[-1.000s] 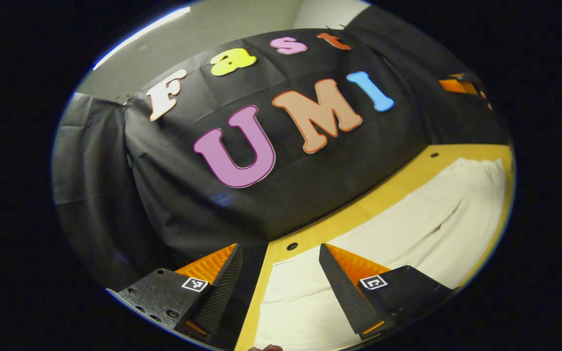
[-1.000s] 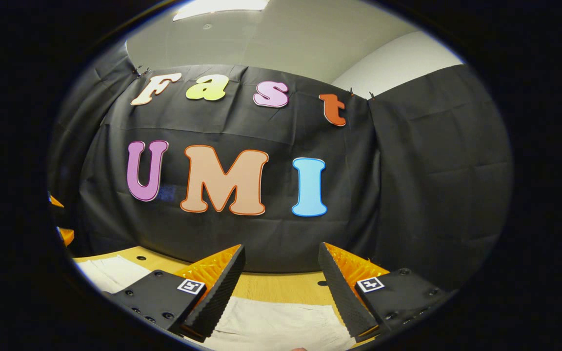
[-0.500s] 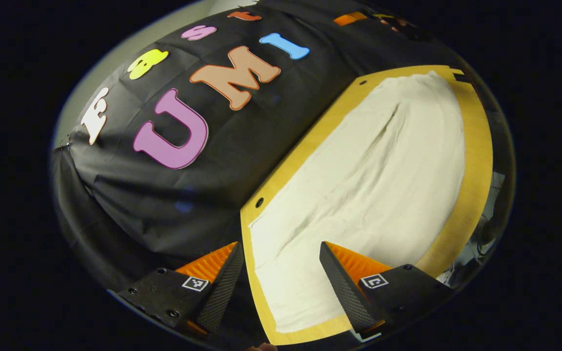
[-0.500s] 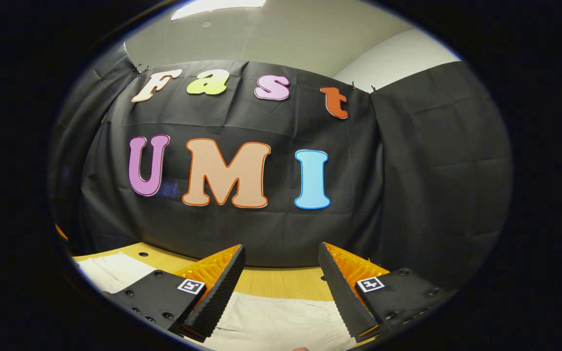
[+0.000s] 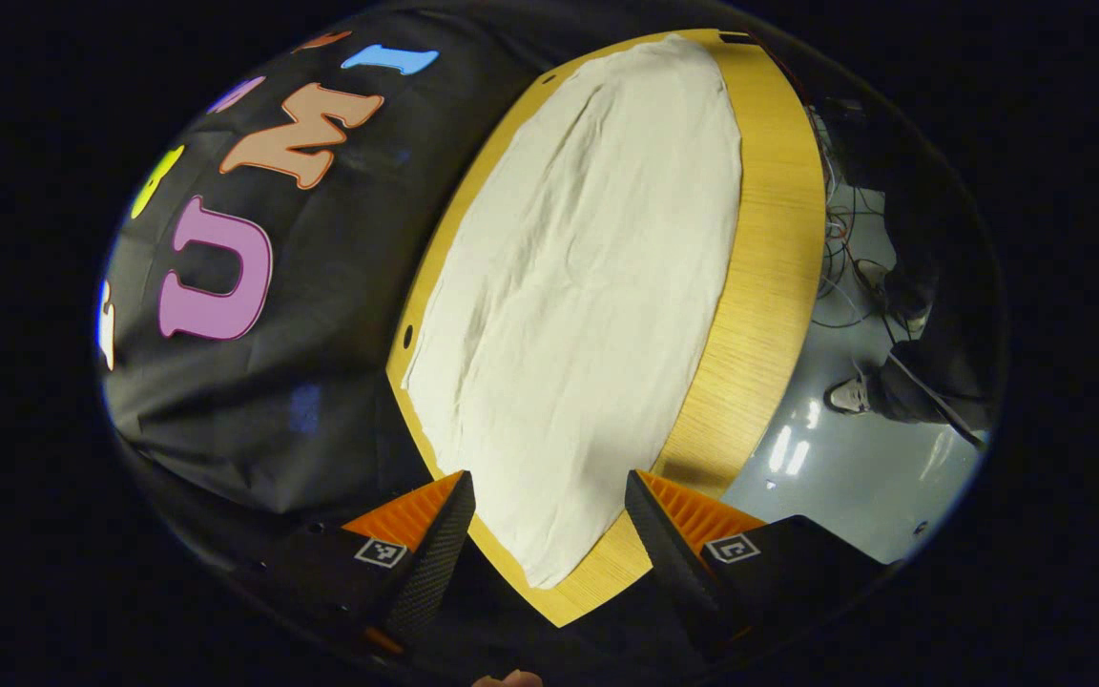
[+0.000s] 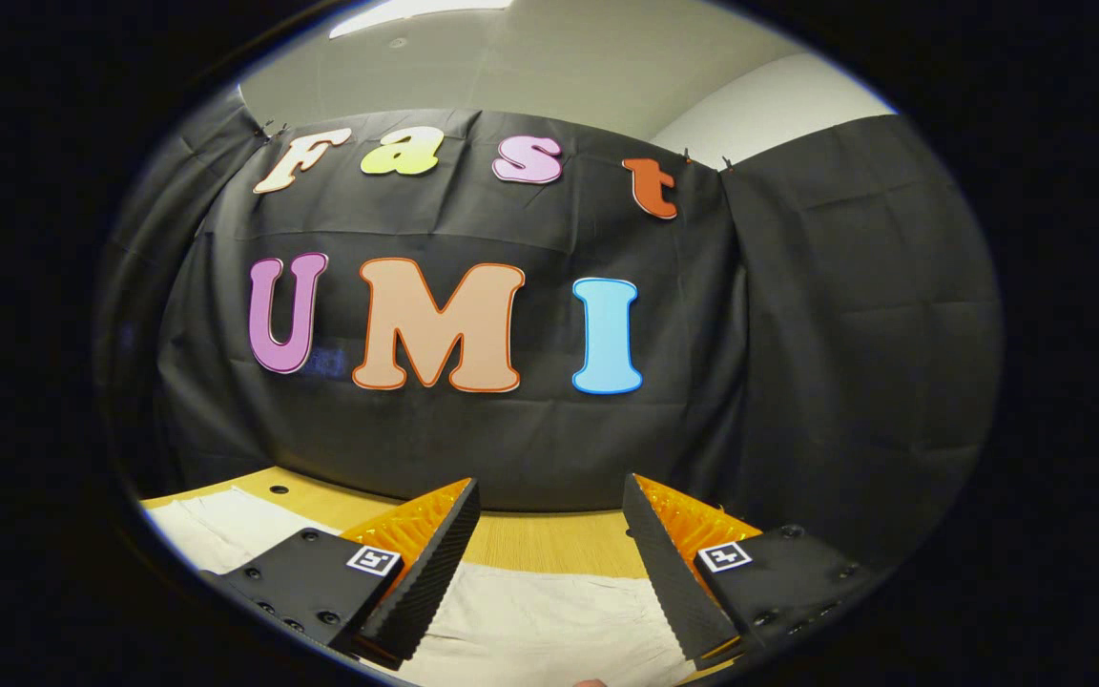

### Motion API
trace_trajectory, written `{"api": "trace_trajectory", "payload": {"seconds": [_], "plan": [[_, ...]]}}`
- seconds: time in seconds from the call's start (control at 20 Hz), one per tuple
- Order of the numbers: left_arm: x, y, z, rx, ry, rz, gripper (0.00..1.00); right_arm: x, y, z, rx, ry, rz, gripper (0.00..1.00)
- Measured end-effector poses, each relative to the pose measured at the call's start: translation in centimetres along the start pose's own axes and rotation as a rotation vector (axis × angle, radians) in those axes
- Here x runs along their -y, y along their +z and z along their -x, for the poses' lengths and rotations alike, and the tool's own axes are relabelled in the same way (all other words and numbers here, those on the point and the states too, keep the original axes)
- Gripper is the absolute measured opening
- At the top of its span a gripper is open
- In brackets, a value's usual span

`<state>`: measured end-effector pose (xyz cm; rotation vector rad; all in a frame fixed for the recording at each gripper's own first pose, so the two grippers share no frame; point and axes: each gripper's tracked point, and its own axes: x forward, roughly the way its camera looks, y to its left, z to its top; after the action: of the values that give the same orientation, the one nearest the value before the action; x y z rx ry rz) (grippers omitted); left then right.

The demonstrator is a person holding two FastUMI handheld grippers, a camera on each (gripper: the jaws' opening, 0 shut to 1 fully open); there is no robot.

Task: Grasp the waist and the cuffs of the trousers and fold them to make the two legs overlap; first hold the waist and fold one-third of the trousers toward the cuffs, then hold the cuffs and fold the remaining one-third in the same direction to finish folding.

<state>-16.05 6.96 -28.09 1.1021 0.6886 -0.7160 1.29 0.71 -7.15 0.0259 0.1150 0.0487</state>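
Cream trousers [image 5: 578, 315] lie spread flat along a wooden worktop [image 5: 769, 248], running from the top centre of the left gripper view down to its lower middle, where the cloth ends in a rounded edge just short of the worktop's near corner. A long crease runs down the cloth at the upper left of the garment, and the rest is lightly wrinkled. The left tool [image 5: 549, 534] hangs above that near end with its fingers set wide apart and nothing between them (the cloth and the worktop's corner show through the gap). At the right of this view lie a grey floor [image 5: 836, 477], loose cables [image 5: 840, 258] and a person's shoe [image 5: 845, 396]; a fingertip shows at the bottom edge.

In the right gripper view the right tool [image 6: 549, 558] also stands with its fingers spread, gripping nothing, low over the trousers [image 6: 530, 630], which fill the bottom centre of the frame and reach up along the lower left. A strip of bare worktop [image 6: 540, 544] shows between the fingers beyond the cloth, ending at the booth's black wall [image 6: 845, 334]. Which end of the garment is the waist and which the cuffs cannot be told from either view.
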Motion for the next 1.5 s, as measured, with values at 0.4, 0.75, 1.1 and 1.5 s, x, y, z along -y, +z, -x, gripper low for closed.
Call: {"api": "trace_trajectory", "payload": {"seconds": [0.4,0.75,1.1,1.5], "plan": [[2.8,-1.0,-2.3,-0.017,-0.112,-0.164,0.89,2.3,-0.2,1.1,-0.007,-0.046,0.049,0.97],[1.3,-0.3,-4.4,-0.009,-0.138,-0.18,0.89,4.1,-1.2,2.1,-0.028,-0.092,0.059,0.97],[1.1,-0.3,-5.5,-0.018,-0.14,-0.161,0.8,4.4,-2.7,2.7,-0.06,-0.081,0.11,0.97],[2.7,-0.4,-5.5,-0.065,-0.166,-0.149,0.04,4.7,-6.4,3.6,-0.14,0.026,0.307,0.98]]}}
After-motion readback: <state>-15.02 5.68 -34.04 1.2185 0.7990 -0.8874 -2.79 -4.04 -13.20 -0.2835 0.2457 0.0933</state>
